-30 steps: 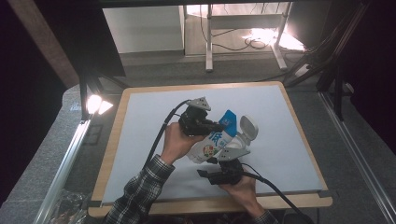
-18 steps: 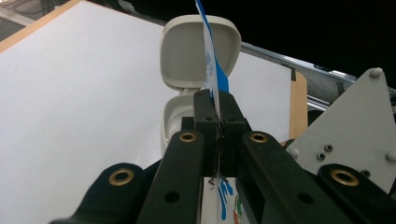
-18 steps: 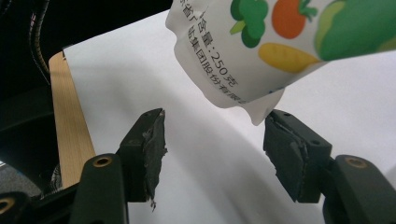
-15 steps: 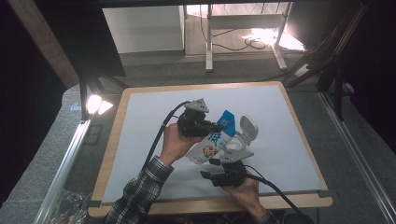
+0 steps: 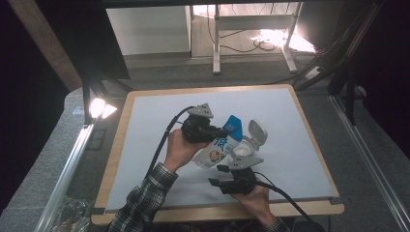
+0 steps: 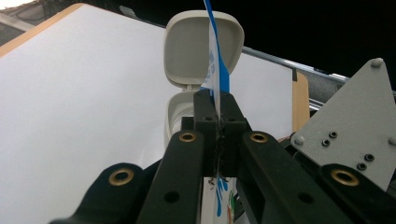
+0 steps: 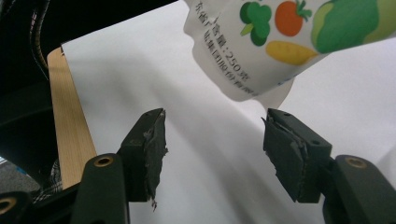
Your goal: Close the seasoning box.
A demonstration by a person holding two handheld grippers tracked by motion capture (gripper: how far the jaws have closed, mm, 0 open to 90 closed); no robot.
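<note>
A soft white pouch [image 5: 216,151] printed with vegetables and a blue top edge is held above the white table surface [image 5: 145,125], near its front middle. The pouch's thin blue-and-white upper seam is pinched between the jaws of the left gripper [image 5: 223,131], which are pressed together on it; in the left gripper view the seam [image 6: 215,70] is seen rising straight out from between the closed black pads. Just beyond the pouch, a pale grey container with a hinged lid [image 5: 251,140] is seen, its lid [image 6: 204,46] standing open and upright. Whether the pouch touches this container cannot be told from the high view, since the two overlap there. The right gripper [image 5: 218,175] is held lower, near the table's front edge, below the pouch's bottom end. Its jaws stand apart with nothing between them, and in the right gripper view the pouch's lower corner [image 7: 261,88] hangs just above the right-hand pad without being gripped. The wooden rim of the table [image 7: 70,140] is seen at the left of that view.
</note>
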